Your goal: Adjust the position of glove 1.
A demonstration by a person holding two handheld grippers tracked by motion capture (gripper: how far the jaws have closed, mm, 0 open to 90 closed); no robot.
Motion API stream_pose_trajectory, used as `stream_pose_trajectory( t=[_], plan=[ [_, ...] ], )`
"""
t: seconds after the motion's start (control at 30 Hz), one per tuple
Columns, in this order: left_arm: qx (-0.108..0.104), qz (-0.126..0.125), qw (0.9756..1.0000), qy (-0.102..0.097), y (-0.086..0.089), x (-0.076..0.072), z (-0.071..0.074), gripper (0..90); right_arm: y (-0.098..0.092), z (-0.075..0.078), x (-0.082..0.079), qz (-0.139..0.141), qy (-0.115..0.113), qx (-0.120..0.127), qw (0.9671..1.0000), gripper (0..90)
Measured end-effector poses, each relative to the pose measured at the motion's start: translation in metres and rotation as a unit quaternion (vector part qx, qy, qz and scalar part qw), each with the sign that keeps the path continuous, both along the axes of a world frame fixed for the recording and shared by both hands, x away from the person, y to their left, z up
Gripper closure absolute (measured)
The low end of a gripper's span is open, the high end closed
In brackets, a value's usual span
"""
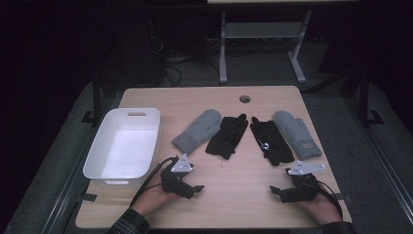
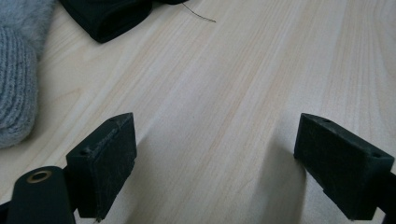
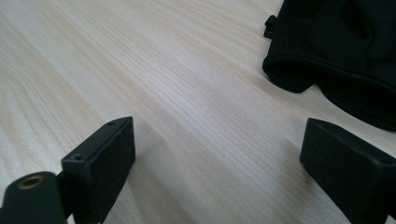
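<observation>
Four gloves lie in a row across the middle of the wooden surface: a grey knitted mitten, a black glove touching it, a second black glove bearing a small metal clip, and a second grey mitten with a label nearest the right edge. A white tub sits at the left edge. Near the front edge, the left gripper and the right gripper rest low, their fingers spread wide and empty.

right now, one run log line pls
left gripper: open, empty | right gripper: open, empty | gloves: on table | bin: empty
</observation>
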State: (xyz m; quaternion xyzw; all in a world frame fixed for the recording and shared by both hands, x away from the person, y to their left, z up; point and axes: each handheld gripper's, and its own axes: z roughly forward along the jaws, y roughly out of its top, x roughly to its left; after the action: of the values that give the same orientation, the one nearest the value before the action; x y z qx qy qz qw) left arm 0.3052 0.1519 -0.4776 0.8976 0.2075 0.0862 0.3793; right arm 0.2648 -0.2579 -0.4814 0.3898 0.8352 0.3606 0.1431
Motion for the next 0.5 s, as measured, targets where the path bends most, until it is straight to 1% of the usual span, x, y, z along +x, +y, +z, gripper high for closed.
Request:
stream_pose_trajectory(
  t=[0.03, 0.07, 0.1, 0.17, 0.23, 0.3, 0.33, 0.4, 0.47, 0.5],
  plan=[
    [0.0, 0.002, 1.0, 0.0, -0.001, 0.0, 0.0, 12.1, -0.001, 0.002, -0.001, -0.002, 0.002, -0.004, 1.0, 14.6],
    [-0.004, 0.005, 1.0, 0.001, -0.002, 0.0, 0.0, 12.1, -0.002, 0.003, 0.0, -0.005, 0.008, -0.001, 1.0, 14.7],
    [0.0, 0.003, 1.0, 0.0, -0.001, 0.001, 0.0, 12.1, -0.003, 0.003, 0.0, -0.007, 0.011, 0.001, 0.9999, 14.8],
    [-0.002, 0.005, 1.0, 0.001, -0.002, 0.001, 0.0, 12.1, -0.004, 0.004, 0.0, -0.009, 0.015, 0.001, 0.9998, 15.8],
    [-0.003, 0.005, 1.0, 0.001, -0.002, 0.001, 0.0, 12.1, -0.005, 0.007, 0.001, -0.008, 0.022, 0.003, 0.9997, 19.9],
    [-0.003, 0.006, 1.0, 0.0, -0.002, 0.0, 0.0, 12.1, -0.005, 0.01, 0.003, -0.007, 0.026, 0.004, 0.9996, 21.1],
    [-0.003, 0.006, 1.0, 0.0, -0.002, 0.0, 0.0, 12.1, -0.006, 0.011, 0.004, -0.006, 0.022, 0.003, 0.9997, 21.8],
    [-0.003, 0.006, 1.0, 0.0, -0.002, 0.0, 0.0, 12.1, -0.006, 0.012, 0.005, -0.009, 0.024, 0.004, 0.9997, 22.6],
    [-0.003, 0.006, 1.0, 0.0, -0.002, 0.0, 0.0, 12.1, -0.006, 0.016, 0.006, -0.008, 0.016, 0.002, 0.9998, 23.5],
    [-0.003, 0.006, 1.0, 0.0, -0.002, 0.0, 0.0, 12.1, -0.006, 0.02, 0.009, -0.009, 0.01, -0.001, 0.9999, 24.0]
  ],
)
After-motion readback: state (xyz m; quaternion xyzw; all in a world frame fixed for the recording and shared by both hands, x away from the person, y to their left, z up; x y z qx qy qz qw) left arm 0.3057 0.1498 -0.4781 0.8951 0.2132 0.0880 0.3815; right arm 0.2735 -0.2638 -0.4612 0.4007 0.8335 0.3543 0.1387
